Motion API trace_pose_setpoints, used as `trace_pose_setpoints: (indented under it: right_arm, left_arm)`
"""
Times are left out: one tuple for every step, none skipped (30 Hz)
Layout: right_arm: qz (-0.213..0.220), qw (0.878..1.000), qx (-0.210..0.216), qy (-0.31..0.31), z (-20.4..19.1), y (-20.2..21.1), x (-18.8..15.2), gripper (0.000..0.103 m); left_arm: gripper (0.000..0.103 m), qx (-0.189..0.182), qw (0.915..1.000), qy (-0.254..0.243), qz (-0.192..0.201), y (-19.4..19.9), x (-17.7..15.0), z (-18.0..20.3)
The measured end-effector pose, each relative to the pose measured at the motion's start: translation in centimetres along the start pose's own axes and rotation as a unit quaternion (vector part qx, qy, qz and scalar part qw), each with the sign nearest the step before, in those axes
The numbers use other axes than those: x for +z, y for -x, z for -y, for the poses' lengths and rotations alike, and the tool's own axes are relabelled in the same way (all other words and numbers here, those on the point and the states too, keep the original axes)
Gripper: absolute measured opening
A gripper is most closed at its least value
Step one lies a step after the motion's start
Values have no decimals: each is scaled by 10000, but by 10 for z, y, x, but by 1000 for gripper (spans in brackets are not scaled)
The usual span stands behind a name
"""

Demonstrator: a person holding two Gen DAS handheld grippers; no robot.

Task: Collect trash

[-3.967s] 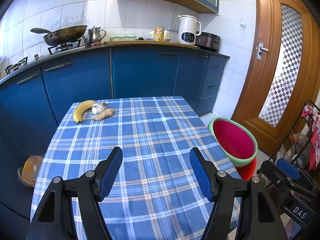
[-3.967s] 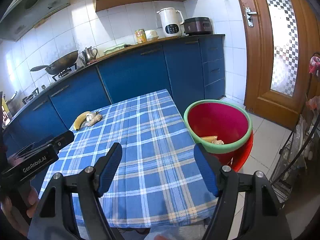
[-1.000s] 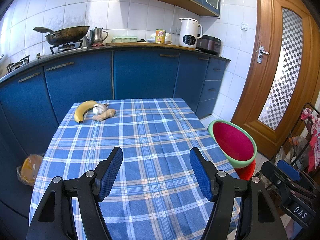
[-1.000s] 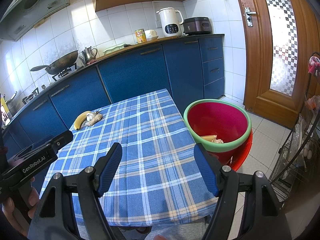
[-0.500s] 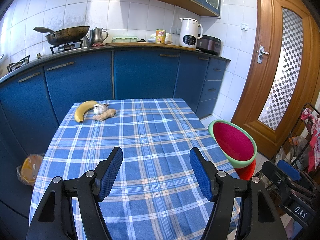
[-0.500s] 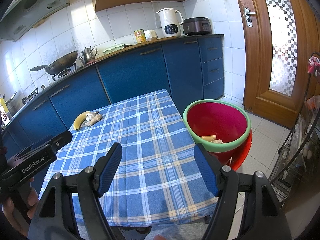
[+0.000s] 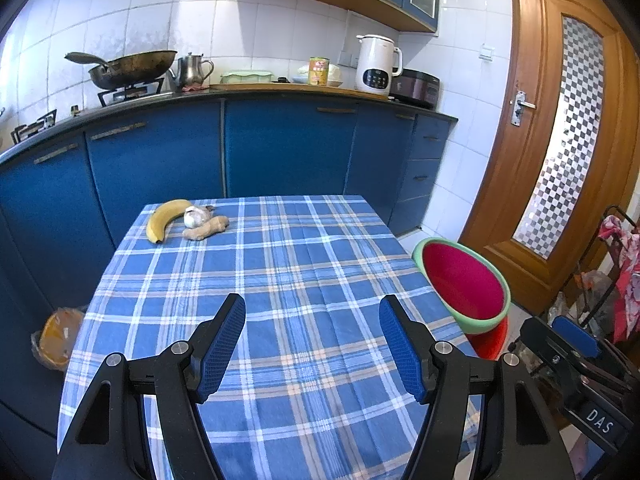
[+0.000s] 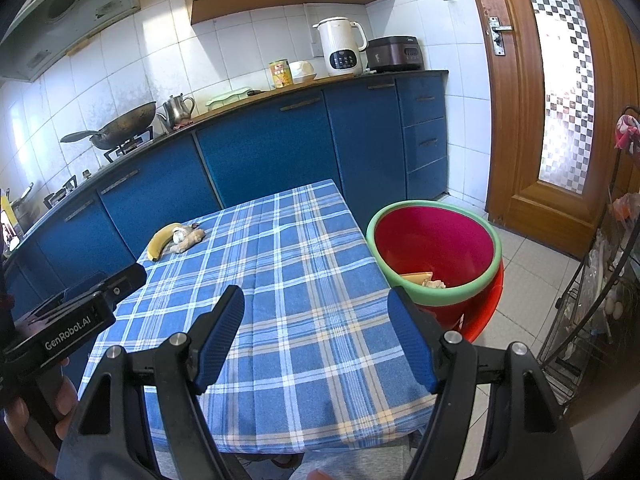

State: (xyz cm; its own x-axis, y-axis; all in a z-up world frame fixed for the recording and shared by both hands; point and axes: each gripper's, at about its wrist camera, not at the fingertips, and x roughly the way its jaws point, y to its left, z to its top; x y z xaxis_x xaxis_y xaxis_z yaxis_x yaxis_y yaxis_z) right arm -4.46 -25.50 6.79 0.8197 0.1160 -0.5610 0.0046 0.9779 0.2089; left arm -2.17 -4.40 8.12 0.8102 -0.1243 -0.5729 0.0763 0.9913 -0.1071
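Three items lie in a cluster at the upper left of the checked tablecloth (image 7: 304, 280) — a banana (image 7: 164, 218), a garlic bulb (image 7: 195, 216) and a piece of ginger (image 7: 206, 229), the last two touching. Both the left gripper (image 7: 312, 344) and the right gripper (image 8: 316, 340) hang over the near edge of the cloth with fingers spread and nothing between them. The red bin (image 8: 434, 244) with the green rim stands on the floor at the right of the table, with a few scraps already in its bottom. Which of the three counts as trash is unclear — probably the loose garlic skins. A good reach would go far across the table, straddle one item only, and close gently so the neighbours are not shoved off the far edge.
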Motion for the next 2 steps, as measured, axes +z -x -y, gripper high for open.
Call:
trace_pose_setpoints:
  right_arm:
    - [2,10000,-3,4,-1,0,0,74]
    - [2,10000,-5,4,-1,0,0,74]
  left_arm:
    - [71,-16,10000,3,-1,1,0,0]
    - [71,-14,10000,-4,1,1,1,0]
